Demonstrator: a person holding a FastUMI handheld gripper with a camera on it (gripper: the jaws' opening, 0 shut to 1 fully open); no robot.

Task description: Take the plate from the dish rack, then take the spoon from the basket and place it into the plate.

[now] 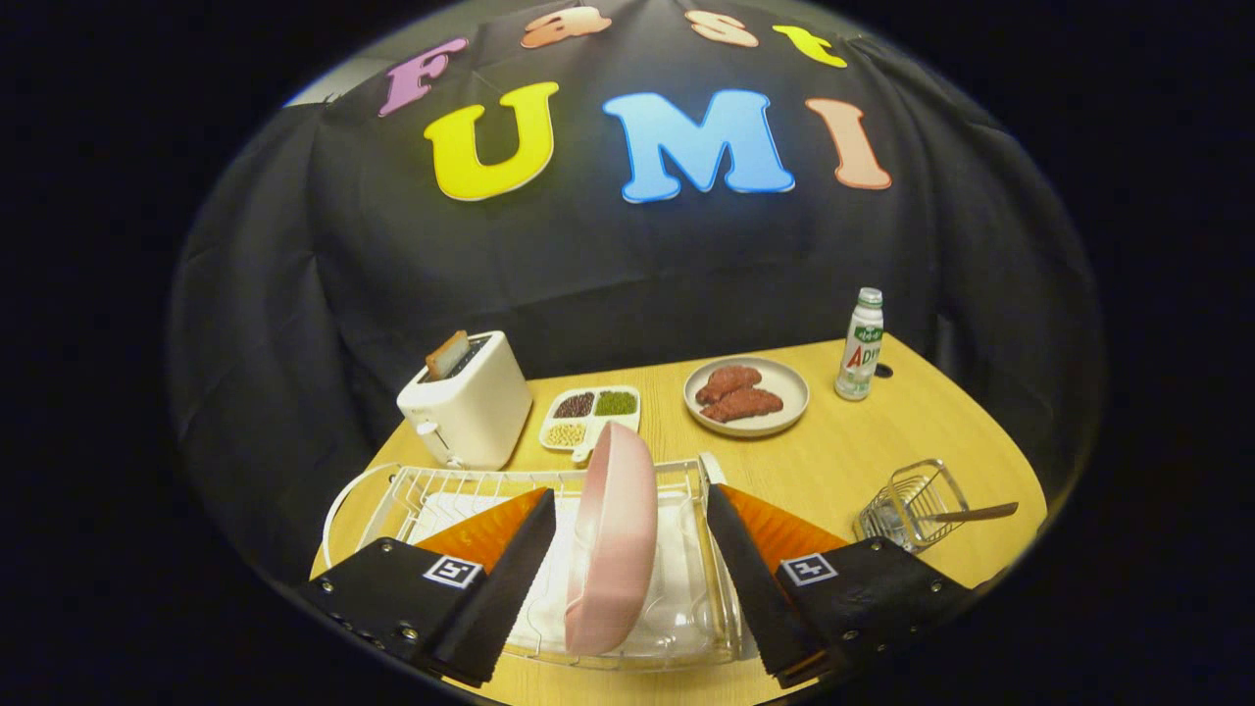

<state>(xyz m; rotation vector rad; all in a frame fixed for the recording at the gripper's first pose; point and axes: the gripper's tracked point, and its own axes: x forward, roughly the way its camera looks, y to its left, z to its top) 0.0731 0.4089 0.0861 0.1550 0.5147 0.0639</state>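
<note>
Wooden table [833,461] with dish rack [392,490], toaster [471,407]

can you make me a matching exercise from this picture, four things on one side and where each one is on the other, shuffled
Things
1. pink plate
2. spoon
3. bottle
4. slice of toast

Places
A. sticking up out of the toaster
B. standing on edge in the dish rack, between the fingers of the open gripper
C. upright at the far end of the table, beside the plate of meat
D. lying across the wire basket

Pairs: 1-B, 2-D, 3-C, 4-A
</note>
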